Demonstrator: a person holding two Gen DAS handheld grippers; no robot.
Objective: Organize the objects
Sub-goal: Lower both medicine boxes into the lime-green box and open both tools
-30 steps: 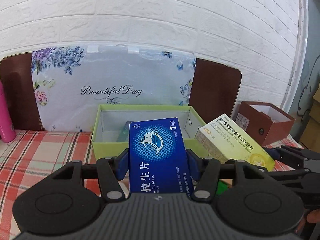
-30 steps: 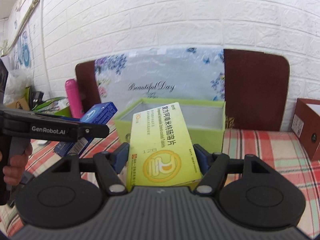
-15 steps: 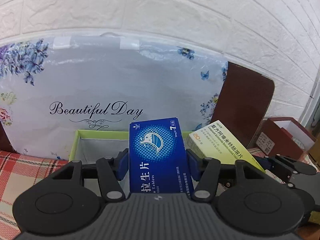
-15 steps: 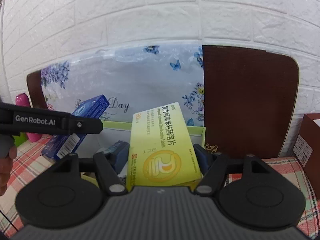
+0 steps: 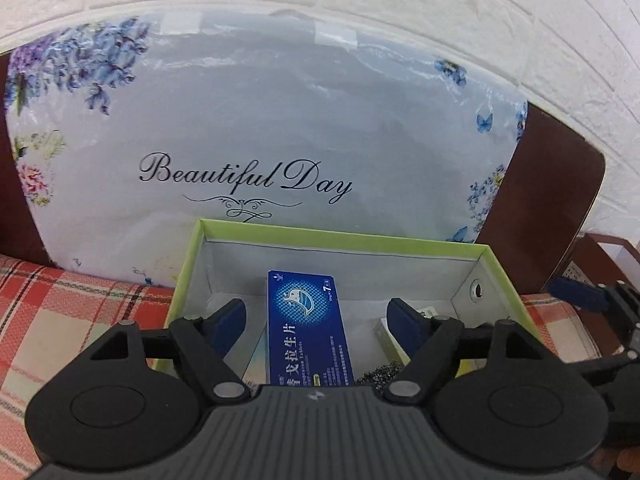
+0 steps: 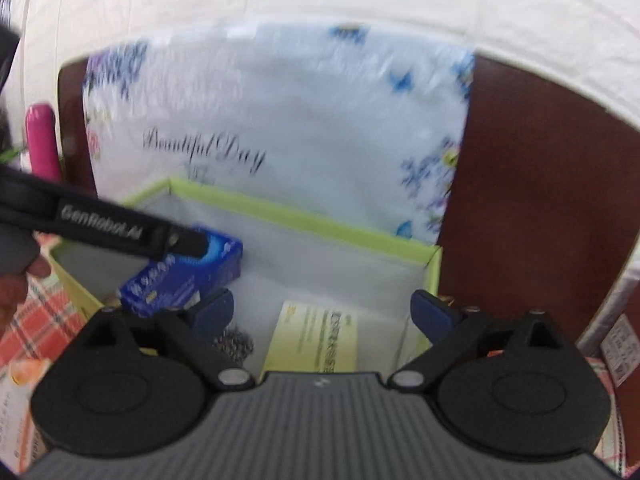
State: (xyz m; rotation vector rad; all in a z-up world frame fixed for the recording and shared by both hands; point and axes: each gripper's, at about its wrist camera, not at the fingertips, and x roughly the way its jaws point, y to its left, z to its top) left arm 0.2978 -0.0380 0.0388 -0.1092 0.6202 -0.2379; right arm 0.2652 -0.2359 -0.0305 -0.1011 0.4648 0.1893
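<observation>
Judging blue tablet box and yellow tablet box: thin cardboard, light, stiff but crushable, smooth faces; best hold across long narrow sides

Both lie inside green box, which stands on checked cloth

My left gripper jaws opening, blue box between, pads clear of it

My right gripper jaws opening wide, yellow box below between them, untouched
</observation>
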